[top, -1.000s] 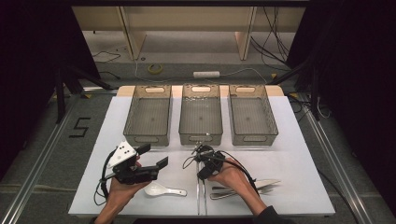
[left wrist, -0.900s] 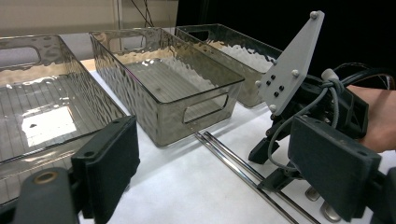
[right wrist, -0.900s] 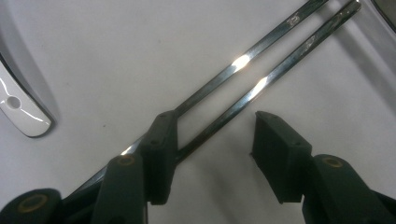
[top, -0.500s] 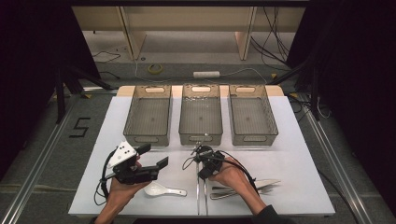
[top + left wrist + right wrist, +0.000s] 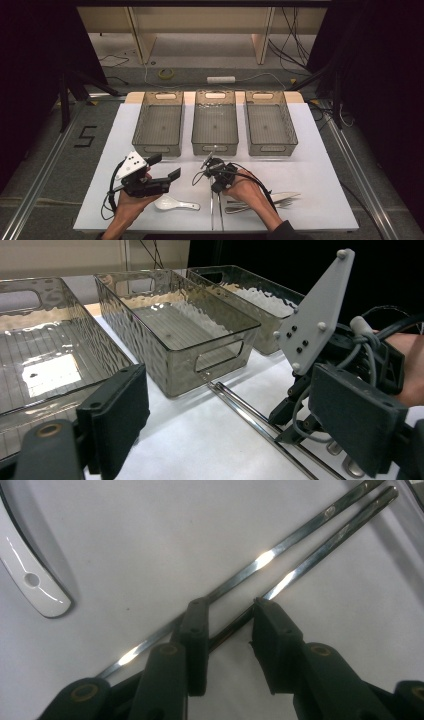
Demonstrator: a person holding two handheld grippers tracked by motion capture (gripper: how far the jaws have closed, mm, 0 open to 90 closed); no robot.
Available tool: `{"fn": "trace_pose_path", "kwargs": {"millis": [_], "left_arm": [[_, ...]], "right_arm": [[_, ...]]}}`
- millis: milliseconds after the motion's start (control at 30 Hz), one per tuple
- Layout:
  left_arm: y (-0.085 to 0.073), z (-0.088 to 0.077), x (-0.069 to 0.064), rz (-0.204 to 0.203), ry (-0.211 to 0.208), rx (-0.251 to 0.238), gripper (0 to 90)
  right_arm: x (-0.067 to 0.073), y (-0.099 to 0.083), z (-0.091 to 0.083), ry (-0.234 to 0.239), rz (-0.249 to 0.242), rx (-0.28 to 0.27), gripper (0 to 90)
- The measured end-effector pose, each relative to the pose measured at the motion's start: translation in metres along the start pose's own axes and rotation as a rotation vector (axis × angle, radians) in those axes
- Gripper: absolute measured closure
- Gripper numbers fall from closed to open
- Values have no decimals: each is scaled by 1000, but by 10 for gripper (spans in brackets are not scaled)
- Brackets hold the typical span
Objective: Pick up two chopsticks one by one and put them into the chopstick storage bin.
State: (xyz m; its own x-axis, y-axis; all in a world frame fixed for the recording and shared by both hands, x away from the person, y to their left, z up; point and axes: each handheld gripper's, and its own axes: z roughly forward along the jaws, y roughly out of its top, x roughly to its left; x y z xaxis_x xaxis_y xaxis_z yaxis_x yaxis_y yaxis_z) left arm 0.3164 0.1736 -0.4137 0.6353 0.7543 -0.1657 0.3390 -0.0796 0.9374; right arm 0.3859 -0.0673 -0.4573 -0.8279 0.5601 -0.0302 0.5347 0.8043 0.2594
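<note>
**Closing in on the chopsticks**

Bearing down on the metal chopsticks [image 5: 280, 550] with the right gripper [image 5: 227, 615], near the front edge of the desk, just ahead of the person; set across the pair, probably to lift both at once; with jaws just now closing, part-way in and not yet pinching; with one stick between them and the other under the left-hand jaw, so perhaps about to catch a single stick; nothing gripped as yet.

Holding the left gripper [image 5: 165, 167] off to the side above the desk, with jaws wide apart and empty; likely parked out of the way, close over a white spoon [image 5: 175, 203].

Beside the right hand, a fork and knives [image 5: 260, 202] in a loose heap, seemingly awaiting sorting; hence, by the look of it, three clear bins [image 5: 215, 148] in a row farther back, all bare.

Underneath, a white sheet [image 5: 310, 165] over the desk, plain and matt, good for showing up bright metal.

Beyond, grey floor with a tape roll [image 5: 166, 73], a power strip [image 5: 221, 79], trailing cables and a "5" mark [image 5: 85, 136] at left; dark curtains on both sides; pale wooden legs at the back.
</note>
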Motion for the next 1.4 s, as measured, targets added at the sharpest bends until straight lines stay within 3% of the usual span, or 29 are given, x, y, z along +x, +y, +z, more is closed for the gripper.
{"fn": "trace_pose_path", "kwargs": {"millis": [200, 367, 667, 1167, 1400], "left_arm": [[0, 0, 1, -3, 2, -1, 158], [0, 0, 1, -1, 4, 1, 158], [0, 0, 0, 0, 4, 1, 158], [0, 1, 0, -2, 2, 0, 158], [1, 2, 0, 0, -1, 2, 158]], "right_arm": [[-5, 0, 2, 19, 39, 18, 603], [-5, 0, 3, 12, 41, 39, 589], [-3, 1, 3, 11, 18, 42, 644], [2, 1, 2, 2, 26, 36, 700], [9, 4, 2, 28, 13, 14, 746]]}}
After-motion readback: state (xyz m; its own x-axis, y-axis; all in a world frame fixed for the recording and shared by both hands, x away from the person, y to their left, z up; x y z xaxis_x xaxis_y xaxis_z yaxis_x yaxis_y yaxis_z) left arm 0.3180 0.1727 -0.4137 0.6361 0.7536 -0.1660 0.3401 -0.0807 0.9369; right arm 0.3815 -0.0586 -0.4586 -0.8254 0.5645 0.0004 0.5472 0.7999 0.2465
